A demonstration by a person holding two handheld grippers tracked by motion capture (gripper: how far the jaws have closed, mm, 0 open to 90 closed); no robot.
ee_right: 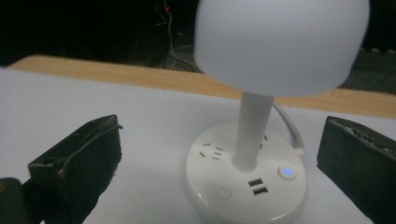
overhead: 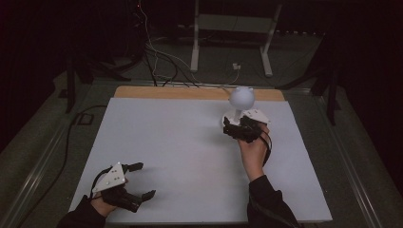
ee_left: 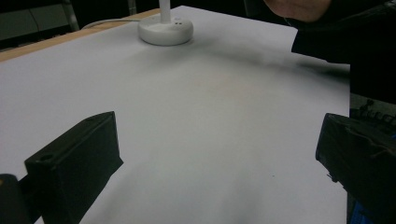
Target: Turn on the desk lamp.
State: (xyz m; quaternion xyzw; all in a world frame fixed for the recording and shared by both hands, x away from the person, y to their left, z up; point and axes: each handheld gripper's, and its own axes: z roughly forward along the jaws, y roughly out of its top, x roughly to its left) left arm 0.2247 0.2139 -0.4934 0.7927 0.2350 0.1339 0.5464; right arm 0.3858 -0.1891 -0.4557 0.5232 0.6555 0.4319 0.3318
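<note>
White sheet-covered table (overhead: 190,156) in a dark room, small white mushroom-shaped desk lamp (overhead: 240,102) near its far right edge.
Right gripper (ee_right: 219,154) sits just before the lamp's round socket base (ee_right: 247,182), jaws spread wide; left gripper (overhead: 145,180) rests near the front left corner, jaws apart.

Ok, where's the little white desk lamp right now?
In the high view, the lamp stands at the table's far right, near the wooden edge, directly in front of the open right claw.
</note>
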